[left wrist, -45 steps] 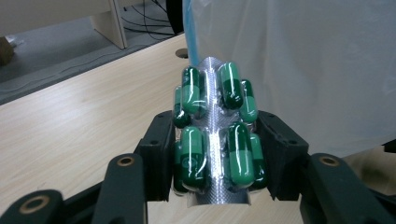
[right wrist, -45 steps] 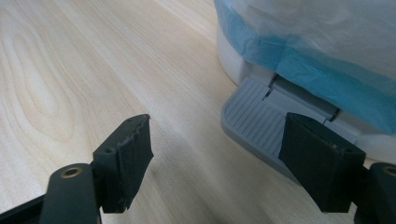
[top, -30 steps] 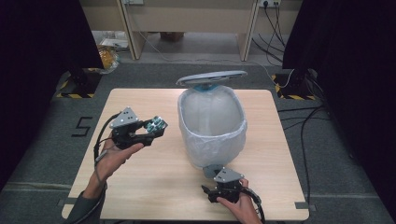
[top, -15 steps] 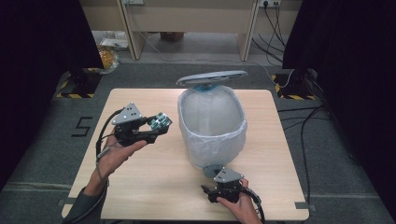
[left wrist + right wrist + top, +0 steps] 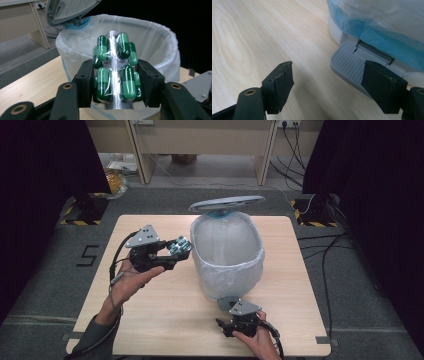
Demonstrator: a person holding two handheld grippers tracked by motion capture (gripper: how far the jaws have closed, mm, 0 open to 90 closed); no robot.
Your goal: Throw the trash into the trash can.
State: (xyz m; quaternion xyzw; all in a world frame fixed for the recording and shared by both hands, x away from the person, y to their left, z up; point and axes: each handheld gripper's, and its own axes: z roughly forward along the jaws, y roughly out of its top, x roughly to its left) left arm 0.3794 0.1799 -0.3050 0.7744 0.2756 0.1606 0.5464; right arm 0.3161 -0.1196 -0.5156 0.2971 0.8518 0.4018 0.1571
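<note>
A wooden table [image 5: 165,320] carries a pedal bin [image 5: 227,255] lined with a clear plastic bag [image 5: 160,47], its grey lid [image 5: 227,203] raised and tilted back at the far side; the left gripper [image 5: 181,248], held in the person's left hand [image 5: 131,279], hangs above the table just left of the bin's rim, its jaws pointing toward the bin and clenched on a blister pack [image 5: 115,72] of green capsules; in the left gripper view the pack stands upright between the two black jaws, pressed at both edges, its silver foil backing visible down the middle and at the bottom, two columns of two-tone green capsules facing the camera, with the bag-lined rim of the bin directly behind it and the underside of the lid at upper left; in the high view the pack [image 5: 179,245] appears as a small green and silver patch at the gripper's tip, close beside the bin but not over its opening; the right gripper [image 5: 224,326], in the person's right hand [image 5: 257,340], sits low at the near edge of the table in front of the bin; in the right gripper view its jaws stand apart and grasp nothing, one over bare wood, the other over the ribbed grey foot pedal [image 5: 349,66] at the bin's base, beneath a fold of blue liner [image 5: 372,30].
</note>
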